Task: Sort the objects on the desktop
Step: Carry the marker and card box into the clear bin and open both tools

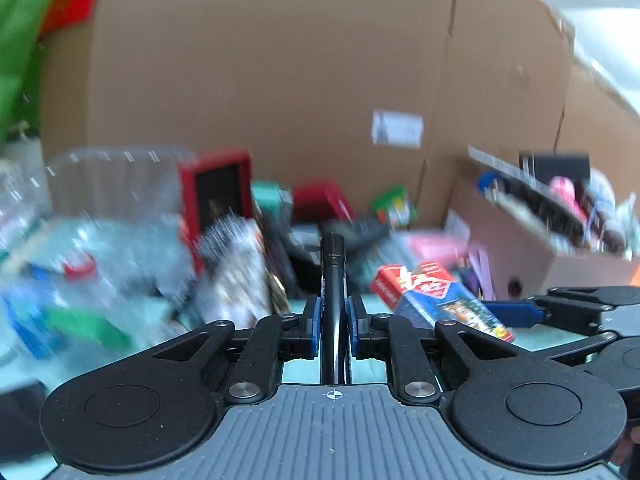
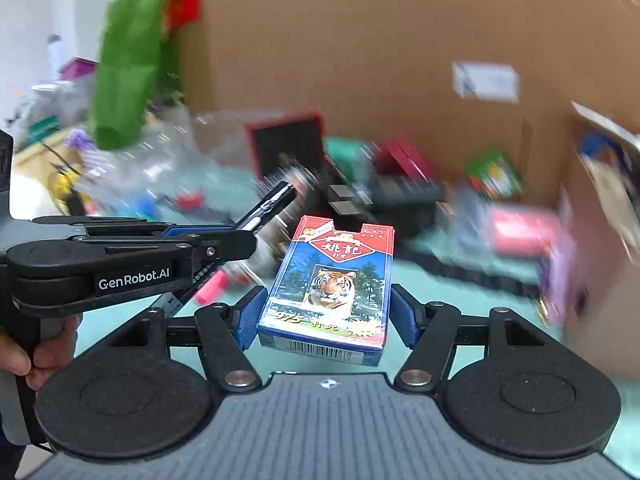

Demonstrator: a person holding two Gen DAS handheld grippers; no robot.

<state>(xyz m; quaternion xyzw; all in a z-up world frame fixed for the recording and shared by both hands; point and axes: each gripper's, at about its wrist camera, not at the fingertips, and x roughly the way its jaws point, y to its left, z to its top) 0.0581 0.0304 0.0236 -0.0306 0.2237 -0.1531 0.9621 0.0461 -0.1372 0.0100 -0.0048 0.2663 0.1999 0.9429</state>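
Your left gripper (image 1: 333, 316) clamps a slim black marker pen (image 1: 333, 280) lengthwise; your right gripper (image 2: 326, 314) grips a blue tiger-print card box (image 2: 330, 280) across its width, both clear of the desk for sorting.

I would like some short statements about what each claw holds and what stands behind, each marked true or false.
1. The left claw grips a black pen. True.
2. The right claw is empty. False: a playing card box with a tiger picture sits between its pads.
3. The card box is mostly green. False: it is blue, with a red top.
4. A large cardboard wall stands behind the clutter. True.
5. The left claw stands wide open. False: its pads are closed on the pen.
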